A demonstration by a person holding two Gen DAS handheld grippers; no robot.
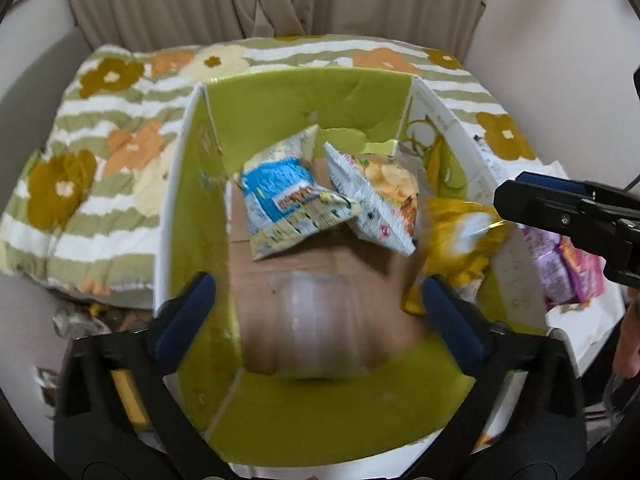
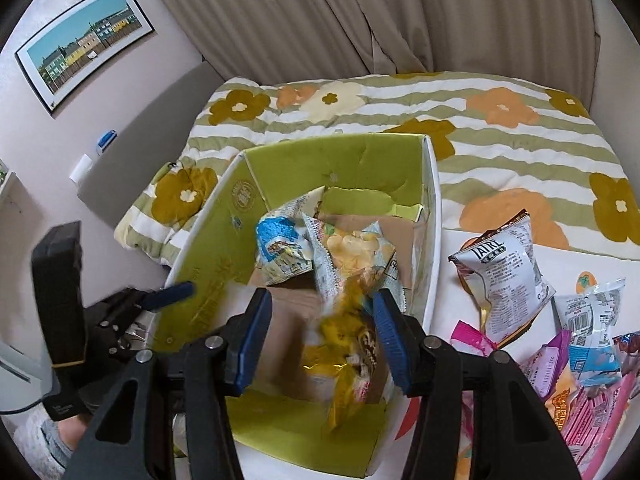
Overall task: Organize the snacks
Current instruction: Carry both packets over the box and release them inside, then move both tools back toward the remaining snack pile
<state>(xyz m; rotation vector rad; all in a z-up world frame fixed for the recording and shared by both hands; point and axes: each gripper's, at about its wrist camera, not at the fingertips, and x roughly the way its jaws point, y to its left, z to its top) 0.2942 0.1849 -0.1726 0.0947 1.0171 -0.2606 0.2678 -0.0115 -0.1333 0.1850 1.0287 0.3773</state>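
**Obs 1:** While both tools hang over the green-lined box (image 1: 300,96), how do the jaws stand?

**Obs 2:** Left gripper (image 1: 318,284): spread wide, pads touching nothing. One finger is over the box's left wall, the other just beside the yellow packet (image 2: 348,344). A blurred clear container (image 1: 320,320) is below, over the cardboard floor.

**Obs 1:** Right gripper (image 2: 320,296)?

**Obs 2:** Drawn in, clamped on the yellow packet's top. The packet hangs, blurred, inside the box by the right wall.

**Obs 1:** Room left?

**Obs 2:** Blue packet (image 1: 280,188) and chips packet (image 1: 384,196) lean together at the far end. The near floor is mostly bare. Loose packets (image 2: 580,340) lie outside the right wall on a white surface. A floral bedspread (image 1: 100,160) lies beyond the left and far edges.
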